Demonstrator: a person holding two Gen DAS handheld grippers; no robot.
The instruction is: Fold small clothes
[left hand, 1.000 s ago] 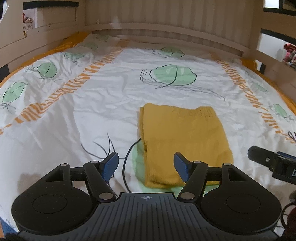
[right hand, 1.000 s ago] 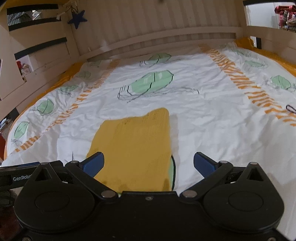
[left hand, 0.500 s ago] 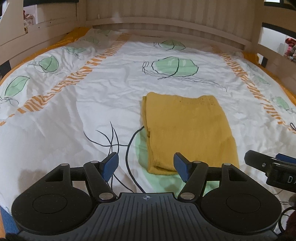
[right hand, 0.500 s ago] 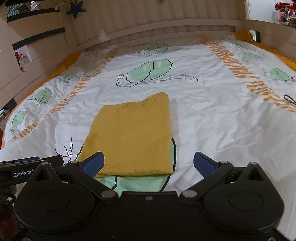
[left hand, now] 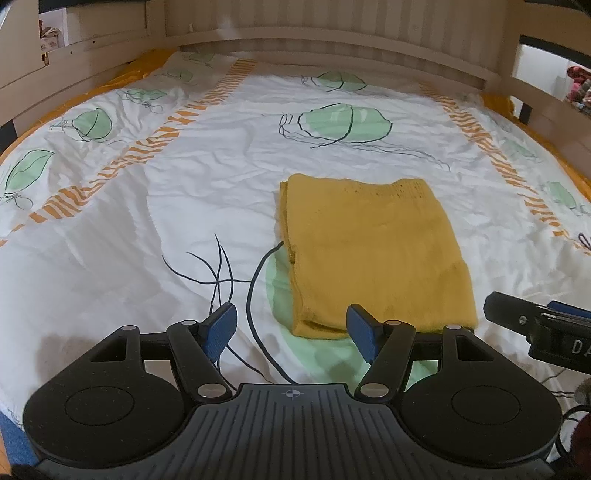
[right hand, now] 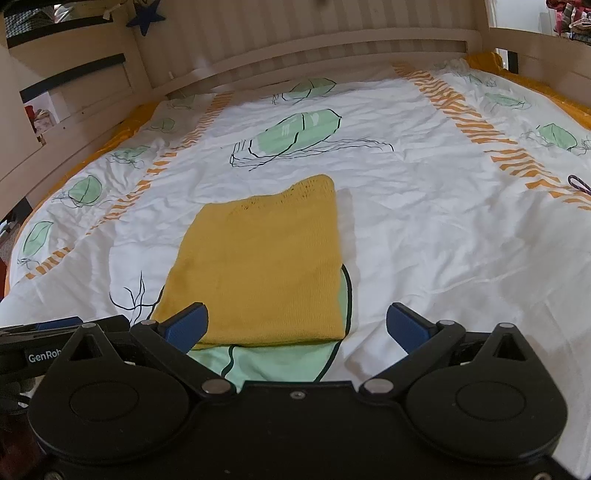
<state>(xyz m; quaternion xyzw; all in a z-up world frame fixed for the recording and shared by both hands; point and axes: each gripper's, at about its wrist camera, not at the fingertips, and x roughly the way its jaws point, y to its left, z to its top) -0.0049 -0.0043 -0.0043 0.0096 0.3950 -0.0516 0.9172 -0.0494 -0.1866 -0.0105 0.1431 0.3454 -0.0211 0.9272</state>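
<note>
A mustard-yellow knitted garment, folded into a neat rectangle, lay flat on the white bed cover printed with green leaves and orange stripes, partly over a pale green leaf print. The left claw hung above the cover near the garment's nearer edge, its blue-tipped jaws spread apart and holding nothing. The right claw hovered just beside that same edge, jaws also wide apart and empty. A pale wooden slatted bed frame enclosed the far side of the bed.
</note>
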